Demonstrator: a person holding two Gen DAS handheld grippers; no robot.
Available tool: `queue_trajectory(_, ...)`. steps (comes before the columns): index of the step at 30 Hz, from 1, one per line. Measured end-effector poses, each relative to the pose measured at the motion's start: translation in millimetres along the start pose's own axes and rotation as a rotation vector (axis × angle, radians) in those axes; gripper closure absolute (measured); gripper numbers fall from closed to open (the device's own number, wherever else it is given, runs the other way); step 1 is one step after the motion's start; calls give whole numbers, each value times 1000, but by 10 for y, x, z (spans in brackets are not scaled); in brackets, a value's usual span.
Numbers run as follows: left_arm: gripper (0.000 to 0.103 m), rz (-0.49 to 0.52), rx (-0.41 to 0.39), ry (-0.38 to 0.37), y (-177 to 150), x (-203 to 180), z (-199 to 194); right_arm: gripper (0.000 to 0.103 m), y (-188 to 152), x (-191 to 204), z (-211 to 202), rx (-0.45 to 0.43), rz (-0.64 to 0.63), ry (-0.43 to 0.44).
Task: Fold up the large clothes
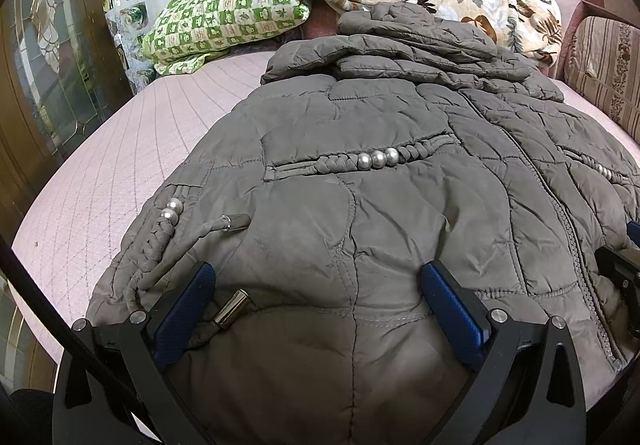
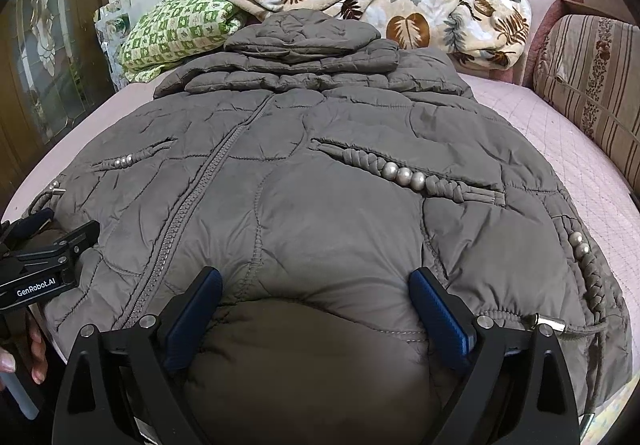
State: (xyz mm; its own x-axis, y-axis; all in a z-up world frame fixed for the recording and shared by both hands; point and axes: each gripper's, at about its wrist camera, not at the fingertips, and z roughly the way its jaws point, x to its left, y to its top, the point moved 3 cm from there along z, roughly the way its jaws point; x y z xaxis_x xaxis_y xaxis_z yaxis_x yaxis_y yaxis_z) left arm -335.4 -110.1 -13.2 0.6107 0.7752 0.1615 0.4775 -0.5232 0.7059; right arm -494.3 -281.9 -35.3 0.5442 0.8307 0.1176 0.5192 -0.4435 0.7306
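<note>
A grey quilted hooded jacket (image 1: 360,173) lies front-up and zipped on the bed, hood at the far end, hem nearest me. Braided pocket trims carry silver beads (image 1: 378,159). In the left wrist view my left gripper (image 1: 318,273) stands open over the hem's left half, and padded fabric bulges between its blue pads (image 1: 188,309). A metal-tipped drawstring (image 1: 234,309) lies by its left finger. The right wrist view shows the jacket (image 2: 340,165) with my right gripper (image 2: 315,277) open over the hem's right half. There the left gripper (image 2: 48,241) shows at the left edge.
The bed has a pink quilted cover (image 1: 132,149). A green checked quilt (image 1: 224,21) and a floral blanket (image 2: 400,1) are heaped at its far end. A striped cushion (image 2: 592,93) lines the right side. A wooden glazed door (image 1: 44,57) stands left. A hand (image 2: 24,349) shows low left.
</note>
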Motion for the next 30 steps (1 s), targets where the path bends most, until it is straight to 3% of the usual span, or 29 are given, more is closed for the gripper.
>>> queue_trajectory(7, 0, -3, -22, 4, 2, 14, -9, 6, -44, -2, -30, -52, 1, 4)
queue_trajectory(30, 0, 7, -11, -5, -6, 4, -14, 5, -43, 15, -20, -39, -8, 16)
